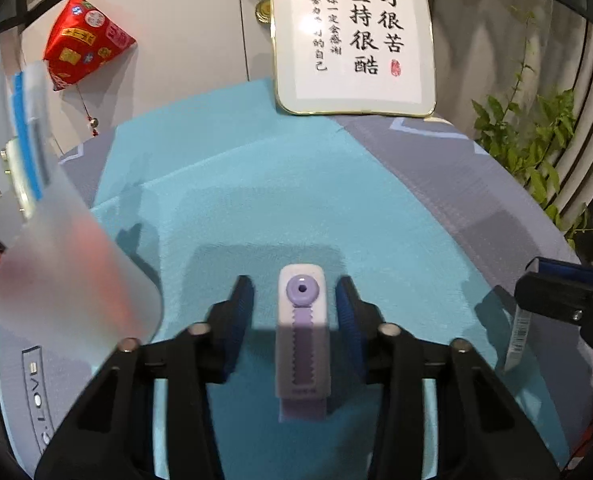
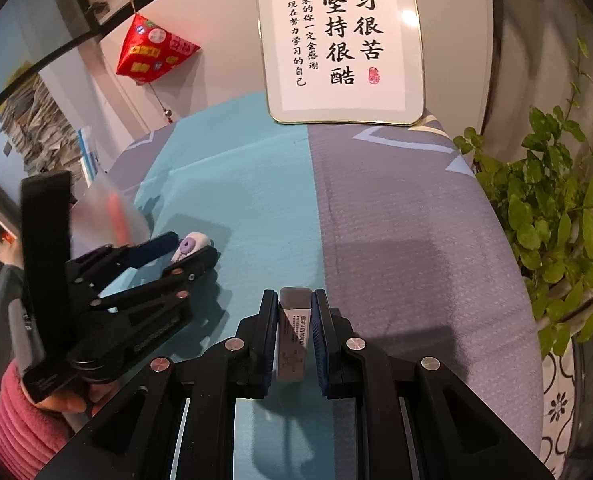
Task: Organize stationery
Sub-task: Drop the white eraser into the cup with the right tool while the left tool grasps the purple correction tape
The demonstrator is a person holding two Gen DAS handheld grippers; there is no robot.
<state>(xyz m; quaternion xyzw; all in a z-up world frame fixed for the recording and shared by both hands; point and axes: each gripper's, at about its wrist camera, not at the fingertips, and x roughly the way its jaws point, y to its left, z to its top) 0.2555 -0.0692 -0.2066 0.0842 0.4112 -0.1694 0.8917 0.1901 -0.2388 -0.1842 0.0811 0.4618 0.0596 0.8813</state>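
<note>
A white and purple correction-tape-like item (image 1: 302,336) lies on the teal cloth (image 1: 256,184) between the fingers of my left gripper (image 1: 298,308), which is open around it without touching. It also shows in the right wrist view (image 2: 190,246) with the left gripper (image 2: 192,248) straddling it. My right gripper (image 2: 294,320) is shut on a small white box with printed text (image 2: 292,336), held above the cloth. The right gripper (image 1: 552,280) shows at the right edge of the left wrist view, with the box's barcode side (image 1: 518,336) hanging below.
A frosted translucent pen holder (image 1: 56,248) with something red inside stands left of the left gripper, also in the right wrist view (image 2: 112,212). A framed calligraphy board (image 1: 352,36) leans at the back. A green plant (image 2: 556,216) is at the right. Grey cloth (image 2: 416,240) covers the right side.
</note>
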